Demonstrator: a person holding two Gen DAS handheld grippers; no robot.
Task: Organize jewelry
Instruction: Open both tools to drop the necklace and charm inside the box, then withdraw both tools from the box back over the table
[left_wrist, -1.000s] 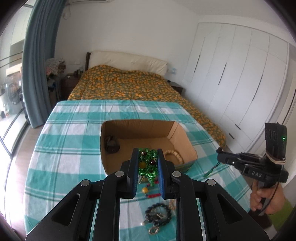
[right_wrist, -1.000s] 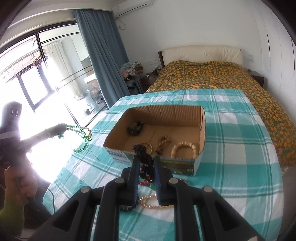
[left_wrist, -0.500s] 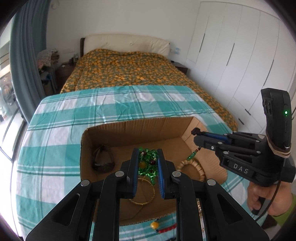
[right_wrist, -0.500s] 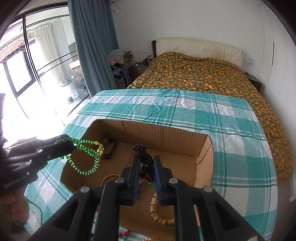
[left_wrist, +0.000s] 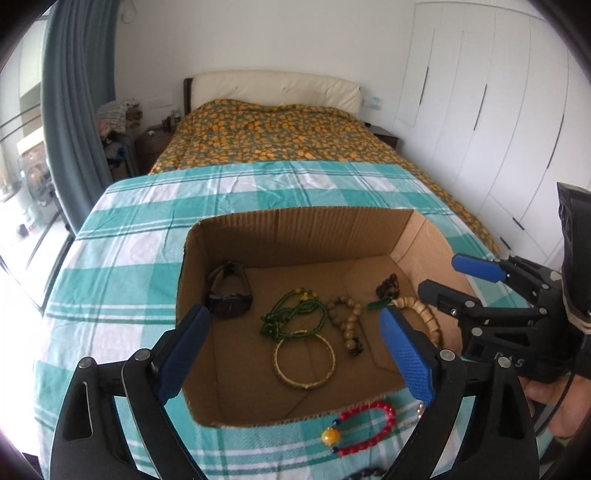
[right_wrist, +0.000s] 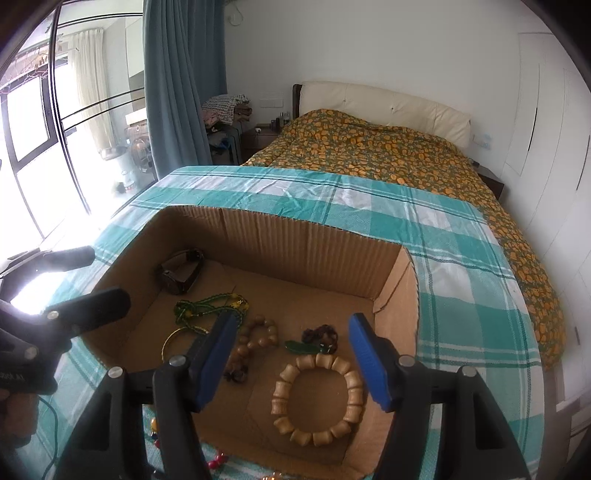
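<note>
1. The left claw (left_wrist: 295, 345) was wide open and held nothing; its two blue pads stood far apart above the near half of the cardboard box (left_wrist: 314, 232).
2. The right claw (right_wrist: 291, 360) was also wide open and empty, above the near right part of the same box (right_wrist: 291, 240).
3. The box stood on a tabletop covered by a green and white checked cloth (left_wrist: 122, 266).
4. In the left wrist view, the green bead necklace (left_wrist: 293, 314) lay on the box floor near the middle, loose and partly folded on itself.
5. A gold bangle (left_wrist: 304, 362) lay just at 6 o'clock from the necklace, touching its lower loop.
6. A dark watch (left_wrist: 229, 291) lay at 9 o'clock from the necklace, close to the left wall.
7. A string of round wooden beads (left_wrist: 345, 321) lay at 3 o'clock from the necklace.
8. In the right wrist view, a bracelet of pale wooden pieces (right_wrist: 317, 400) lay flat between the pads of the right claw.
9. A dark bead bracelet (right_wrist: 321, 336) with a green pendant (right_wrist: 301, 347) lay at 12 o'clock from the pale bracelet.
10. Outside the box, at 6 o'clock from its near wall, a red bead bracelet (left_wrist: 364, 428) with a yellow bead lay on the cloth.
11. A bed with an orange patterned cover (left_wrist: 273, 133) stood behind the tabletop.
</note>
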